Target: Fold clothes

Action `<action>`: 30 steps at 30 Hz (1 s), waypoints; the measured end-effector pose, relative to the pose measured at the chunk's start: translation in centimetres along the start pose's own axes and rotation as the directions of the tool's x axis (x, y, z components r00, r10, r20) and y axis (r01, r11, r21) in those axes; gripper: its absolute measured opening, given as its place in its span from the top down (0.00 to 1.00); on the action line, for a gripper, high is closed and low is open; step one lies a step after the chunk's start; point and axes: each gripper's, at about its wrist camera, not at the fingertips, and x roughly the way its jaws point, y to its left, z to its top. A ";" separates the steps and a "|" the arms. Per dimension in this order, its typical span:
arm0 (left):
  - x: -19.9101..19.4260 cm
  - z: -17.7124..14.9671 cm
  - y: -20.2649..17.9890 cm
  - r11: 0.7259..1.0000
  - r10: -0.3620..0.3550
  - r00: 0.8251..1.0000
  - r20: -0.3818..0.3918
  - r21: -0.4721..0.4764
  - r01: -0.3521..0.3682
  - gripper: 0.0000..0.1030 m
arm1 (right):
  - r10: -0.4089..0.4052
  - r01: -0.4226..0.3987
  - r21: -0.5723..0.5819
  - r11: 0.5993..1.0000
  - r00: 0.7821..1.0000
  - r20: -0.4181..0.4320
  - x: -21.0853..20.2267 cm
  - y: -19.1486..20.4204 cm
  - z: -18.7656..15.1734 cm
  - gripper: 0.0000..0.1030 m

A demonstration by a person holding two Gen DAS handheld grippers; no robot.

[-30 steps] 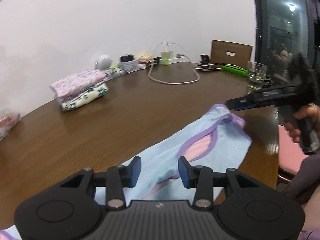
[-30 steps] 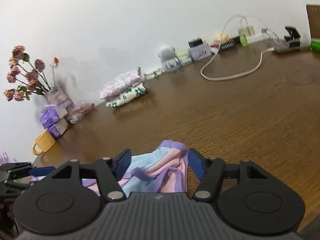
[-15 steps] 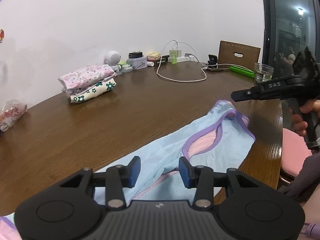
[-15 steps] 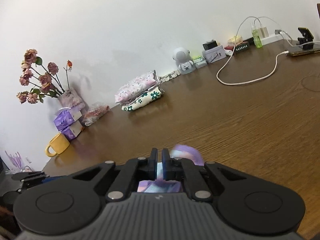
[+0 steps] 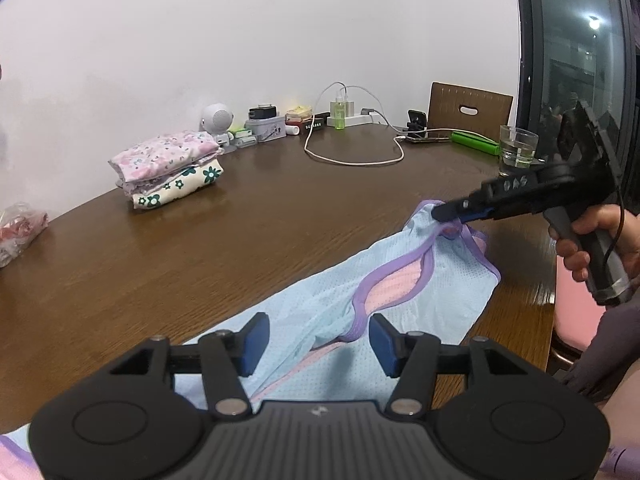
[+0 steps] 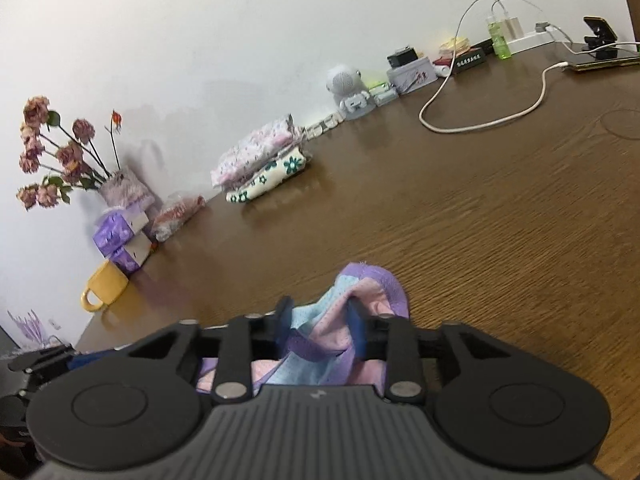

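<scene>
A light blue garment [image 5: 420, 292] with purple trim and a pink inner side lies spread on the brown table [image 5: 240, 240]. My left gripper [image 5: 320, 340] hovers over its near part. Its jaws are opening, and the pads stand clear of the cloth lying between and under them. My right gripper [image 5: 444, 214], held by a hand [image 5: 596, 236], pinches the garment's far corner. In the right wrist view, bunched blue and pink cloth [image 6: 360, 284] fills the gap of the right gripper [image 6: 320, 320]. Those jaws are opening slightly, and the pads still touch the fabric.
A stack of folded floral clothes [image 5: 168, 168] sits near the wall. A white cable [image 5: 352, 162], small boxes and a glass of water [image 5: 517, 146] stand at the back right. A yellow mug [image 6: 105, 286] and flowers [image 6: 60, 156] are far left. A pink seat [image 5: 572, 312] lies past the table's right edge.
The right jaws went from open to shut on the garment's corner, then parted a little with bunched cloth between them. The left jaws have widened. Neither hand has shifted much.
</scene>
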 end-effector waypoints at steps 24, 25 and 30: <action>7.5 6.6 -3.8 0.972 -0.201 0.974 -0.101 0.099 0.211 0.84 | -0.049 0.035 0.133 0.990 0.993 0.105 -6.7 -1.6 -2.2 0.00; 8.4 7.0 -4.4 0.967 -0.215 0.970 -0.111 0.111 0.228 0.84 | -0.061 0.045 0.149 0.988 0.993 0.099 -6.7 -1.5 -2.2 0.00; 12.4 8.1 -6.5 0.951 -0.262 0.953 -0.152 0.128 0.282 0.84 | -0.052 0.041 0.205 0.978 0.998 0.045 -5.8 -1.3 -2.4 0.00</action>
